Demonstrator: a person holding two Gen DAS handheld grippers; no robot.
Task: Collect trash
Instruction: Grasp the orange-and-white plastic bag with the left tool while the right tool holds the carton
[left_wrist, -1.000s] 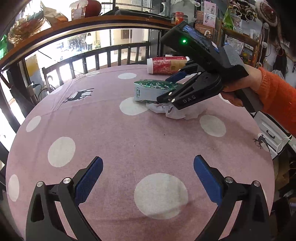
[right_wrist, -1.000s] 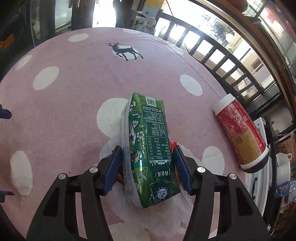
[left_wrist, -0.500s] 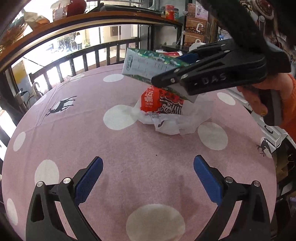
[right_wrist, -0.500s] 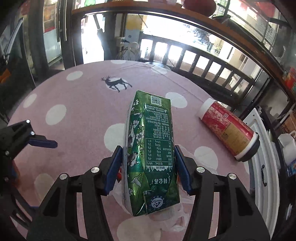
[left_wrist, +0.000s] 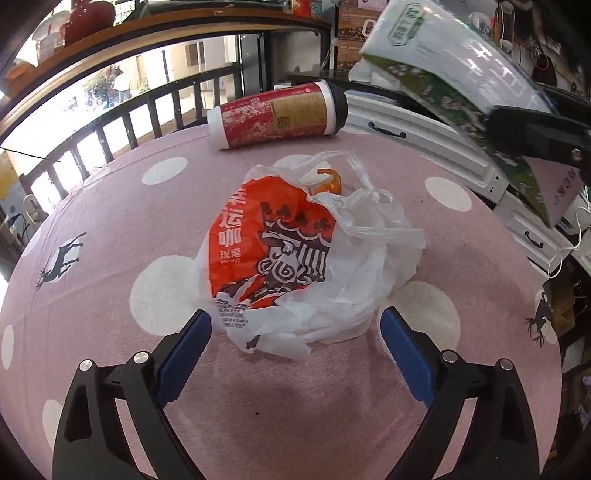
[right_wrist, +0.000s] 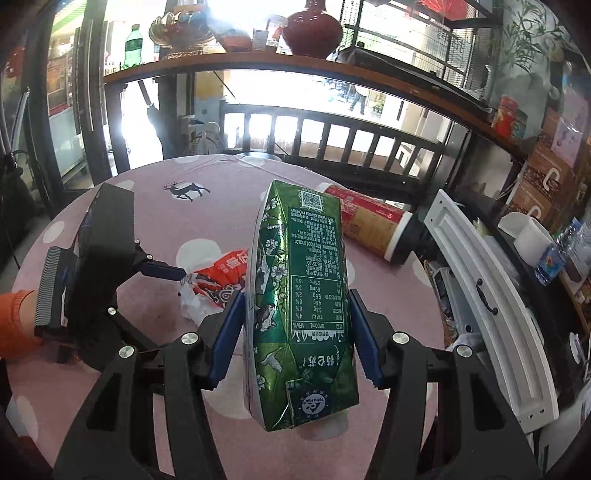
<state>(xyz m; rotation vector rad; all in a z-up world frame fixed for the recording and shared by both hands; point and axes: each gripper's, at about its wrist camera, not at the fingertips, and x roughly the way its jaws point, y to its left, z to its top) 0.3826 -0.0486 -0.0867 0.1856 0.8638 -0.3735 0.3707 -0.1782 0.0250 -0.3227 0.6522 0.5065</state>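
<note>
The right gripper (right_wrist: 295, 339) clamps the green drink carton (right_wrist: 301, 302) by its long sides, holding it lifted off the pink polka-dot tablecloth (left_wrist: 110, 229). The left gripper (left_wrist: 295, 350) straddles the crumpled white-and-orange plastic bag (left_wrist: 295, 258), its jaws wide but closing, pads not yet pressing. A red paper cup (left_wrist: 277, 114) lies tipped at twelve o'clock beyond the bag.

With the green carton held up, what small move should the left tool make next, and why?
Probably ease the left tool forward and down around the crumpled plastic bag. Its jaws are closing, yet the bag lies just ahead of the pads, untouched. The right tool already grips the green carton above the table.
</note>
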